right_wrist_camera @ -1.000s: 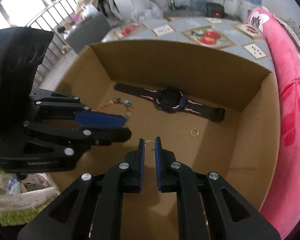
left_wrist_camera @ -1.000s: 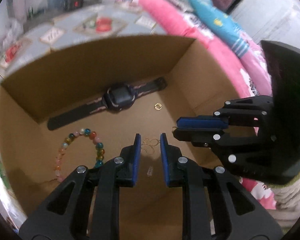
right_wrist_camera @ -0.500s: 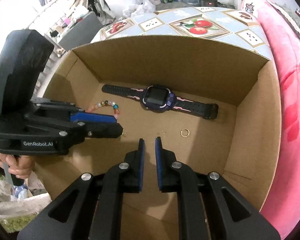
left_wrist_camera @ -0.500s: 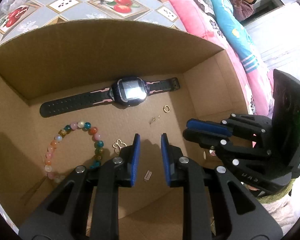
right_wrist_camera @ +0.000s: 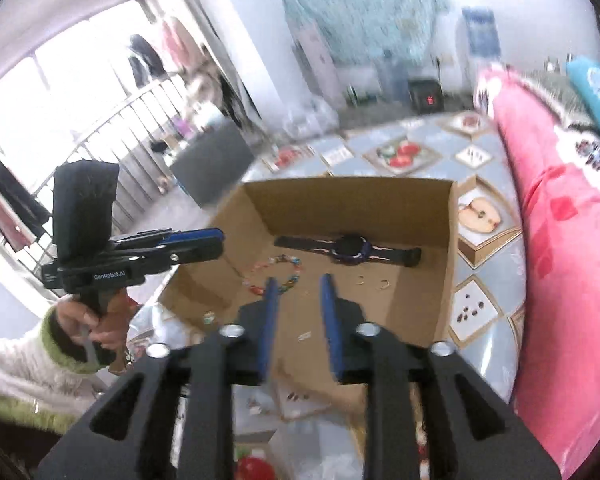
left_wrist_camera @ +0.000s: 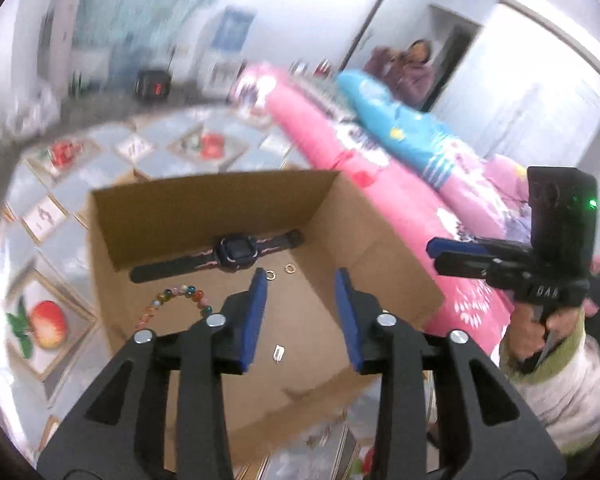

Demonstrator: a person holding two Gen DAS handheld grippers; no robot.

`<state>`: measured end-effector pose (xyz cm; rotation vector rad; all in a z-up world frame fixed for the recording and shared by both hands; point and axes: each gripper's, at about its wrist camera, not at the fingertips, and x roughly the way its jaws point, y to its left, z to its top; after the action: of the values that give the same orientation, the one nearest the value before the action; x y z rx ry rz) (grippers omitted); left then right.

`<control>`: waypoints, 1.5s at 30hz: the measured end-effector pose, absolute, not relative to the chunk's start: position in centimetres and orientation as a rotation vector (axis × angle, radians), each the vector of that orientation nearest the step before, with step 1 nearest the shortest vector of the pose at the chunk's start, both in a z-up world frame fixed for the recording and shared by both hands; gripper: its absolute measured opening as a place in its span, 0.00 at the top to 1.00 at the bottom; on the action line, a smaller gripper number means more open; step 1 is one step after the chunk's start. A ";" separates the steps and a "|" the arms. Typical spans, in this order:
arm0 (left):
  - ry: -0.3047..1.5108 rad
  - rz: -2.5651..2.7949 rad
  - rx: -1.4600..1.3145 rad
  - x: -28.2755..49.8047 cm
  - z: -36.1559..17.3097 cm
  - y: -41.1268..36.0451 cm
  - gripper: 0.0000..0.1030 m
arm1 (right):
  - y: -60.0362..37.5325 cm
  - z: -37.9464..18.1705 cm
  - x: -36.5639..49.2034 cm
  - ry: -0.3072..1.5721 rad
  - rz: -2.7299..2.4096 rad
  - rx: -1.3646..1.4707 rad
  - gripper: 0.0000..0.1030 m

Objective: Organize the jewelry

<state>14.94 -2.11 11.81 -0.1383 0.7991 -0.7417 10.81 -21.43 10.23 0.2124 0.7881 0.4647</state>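
Note:
An open cardboard box [left_wrist_camera: 204, 208] [right_wrist_camera: 340, 208] holds a dark watch [left_wrist_camera: 236, 252] [right_wrist_camera: 350, 250] along its far wall. A multicoloured bead bracelet [left_wrist_camera: 180, 300] [right_wrist_camera: 276, 276], two small gold rings [left_wrist_camera: 290, 268] [right_wrist_camera: 385, 284] and a tiny clasp [left_wrist_camera: 278, 354] [right_wrist_camera: 304, 336] lie on its floor. My left gripper [left_wrist_camera: 300, 280] [right_wrist_camera: 220, 242] hovers above the near edge, its jaws opening with nothing between them. My right gripper [right_wrist_camera: 299, 280] [left_wrist_camera: 436, 254] is raised beside the box. Its jaws are also opening and hold nothing.
The box stands on a table with a fruit-patterned cloth [left_wrist_camera: 48, 208] [right_wrist_camera: 484, 216]. Pink bedding [left_wrist_camera: 380, 184] [right_wrist_camera: 560, 240] and a blue pillow [left_wrist_camera: 400, 132] lie to the right. A person [left_wrist_camera: 412, 68] stands in a far doorway. A hand [right_wrist_camera: 96, 320] grips the left tool.
Both grippers have lifted up and back out of the box, and their jaws have spread wider. The small gold pieces that were at the fingertips now lie on the box floor.

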 end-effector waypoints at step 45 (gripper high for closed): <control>0.896 -0.702 0.242 2.0 -0.8 -5.8 0.57 | -13.8 -4.7 4.5 0.990 0.338 -0.005 0.97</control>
<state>1.97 -5.75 -0.78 0.2417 0.8961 -0.7024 4.51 -13.79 -4.66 -0.0047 0.9900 0.3379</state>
